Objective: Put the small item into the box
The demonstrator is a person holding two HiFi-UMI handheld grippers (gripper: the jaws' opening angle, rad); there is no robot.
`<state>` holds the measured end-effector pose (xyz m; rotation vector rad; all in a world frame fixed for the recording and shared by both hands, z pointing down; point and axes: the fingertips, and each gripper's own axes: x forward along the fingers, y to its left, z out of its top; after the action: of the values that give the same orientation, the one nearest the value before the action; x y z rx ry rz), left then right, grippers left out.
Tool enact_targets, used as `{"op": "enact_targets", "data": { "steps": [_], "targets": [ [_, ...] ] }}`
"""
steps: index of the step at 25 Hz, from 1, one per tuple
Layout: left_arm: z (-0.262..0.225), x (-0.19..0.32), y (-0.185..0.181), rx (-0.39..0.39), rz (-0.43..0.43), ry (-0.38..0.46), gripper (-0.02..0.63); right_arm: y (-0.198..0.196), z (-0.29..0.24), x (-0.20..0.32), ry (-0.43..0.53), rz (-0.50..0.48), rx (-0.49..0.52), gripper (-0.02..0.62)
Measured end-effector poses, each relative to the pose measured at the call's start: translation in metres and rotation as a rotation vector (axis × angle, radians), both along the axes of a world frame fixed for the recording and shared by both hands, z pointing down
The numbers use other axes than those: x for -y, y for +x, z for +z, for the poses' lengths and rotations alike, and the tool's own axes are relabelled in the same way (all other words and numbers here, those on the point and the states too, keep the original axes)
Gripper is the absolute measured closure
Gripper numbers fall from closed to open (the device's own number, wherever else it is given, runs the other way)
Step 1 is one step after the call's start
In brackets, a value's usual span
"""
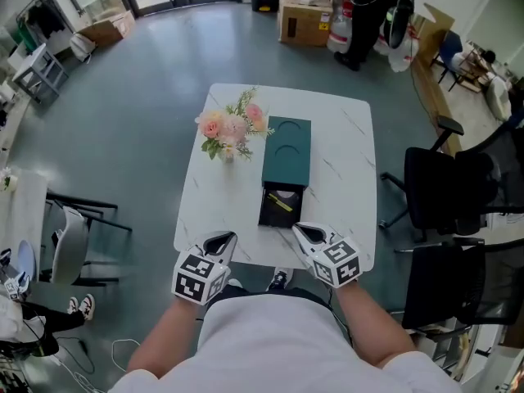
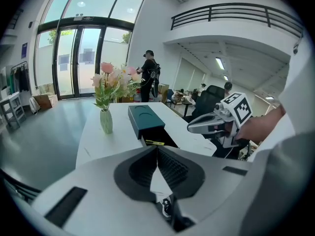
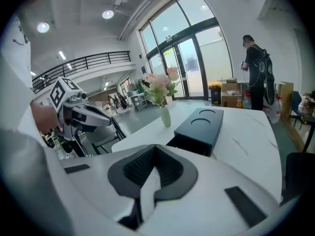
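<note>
A dark green box (image 1: 287, 151) lies on the white marble table (image 1: 344, 154), and its black drawer (image 1: 270, 213) is pulled out toward me. A small yellow item (image 1: 282, 204) lies inside the drawer; in the left gripper view the yellow item (image 2: 155, 142) shows at the drawer's front. My left gripper (image 1: 219, 242) hovers at the table's near edge, left of the drawer, shut and empty. To the drawer's right my right gripper (image 1: 309, 234) is also shut with nothing in it. In the right gripper view the box (image 3: 203, 126) lies just ahead of the closed jaws.
A vase of pink flowers (image 1: 231, 129) stands left of the box. Black office chairs (image 1: 446, 188) stand to the table's right, and another chair (image 1: 70, 240) to the left. Cardboard boxes (image 1: 304, 11) and a person (image 2: 149, 77) are at the far side of the room.
</note>
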<state>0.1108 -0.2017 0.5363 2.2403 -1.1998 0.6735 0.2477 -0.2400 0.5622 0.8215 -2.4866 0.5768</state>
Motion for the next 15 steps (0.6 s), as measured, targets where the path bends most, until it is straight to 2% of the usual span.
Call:
{"op": "enact_targets", "data": {
  "steps": [7,15],
  "targets": [
    [-0.014,-0.024,-0.011,-0.006,0.115,0.013,0.589,-0.01,-0.016,-0.028,0.01,0.125,0.007,0.58],
    [-0.016,-0.06,-0.036,-0.05,0.21,0.029,0.589,-0.033,-0.019,-0.086,0.014,0.272,0.027,0.58]
  ]
}}
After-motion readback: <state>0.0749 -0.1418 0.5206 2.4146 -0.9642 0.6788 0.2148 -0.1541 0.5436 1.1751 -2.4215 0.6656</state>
